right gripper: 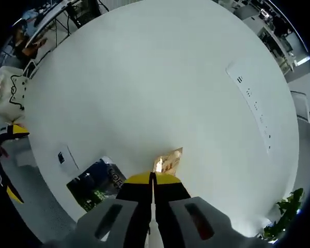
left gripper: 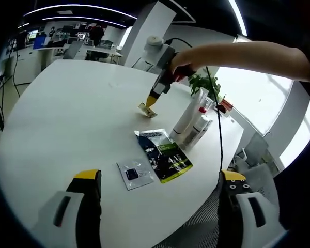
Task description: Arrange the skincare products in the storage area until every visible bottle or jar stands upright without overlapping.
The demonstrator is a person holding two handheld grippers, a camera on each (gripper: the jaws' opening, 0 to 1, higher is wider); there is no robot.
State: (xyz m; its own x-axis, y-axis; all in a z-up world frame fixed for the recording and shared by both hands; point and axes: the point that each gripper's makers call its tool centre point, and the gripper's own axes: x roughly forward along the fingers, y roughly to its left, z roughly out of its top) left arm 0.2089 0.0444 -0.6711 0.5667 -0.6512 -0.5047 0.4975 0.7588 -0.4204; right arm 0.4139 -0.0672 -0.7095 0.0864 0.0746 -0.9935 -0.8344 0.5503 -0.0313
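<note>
My right gripper (left gripper: 151, 99), held by a person's hand, points down at the white round table (left gripper: 67, 113). Its jaws are closed on the edge of a small tan sachet (left gripper: 146, 110). In the right gripper view that sachet (right gripper: 168, 160) sticks out from the shut tips (right gripper: 152, 178). Several white tubes and bottles (left gripper: 192, 121) stand and lean together near the right table edge. A dark packet with green print (left gripper: 165, 153) lies flat in front of them. My left gripper (left gripper: 160, 175) hovers wide open near the table's front edge, holding nothing.
A small clear sachet with a dark square (left gripper: 134, 174) lies left of the dark packet (right gripper: 95, 188). A green plant (left gripper: 204, 82) stands behind the tubes. A cable (left gripper: 217, 129) runs off the table's right side. Desks and people fill the far room.
</note>
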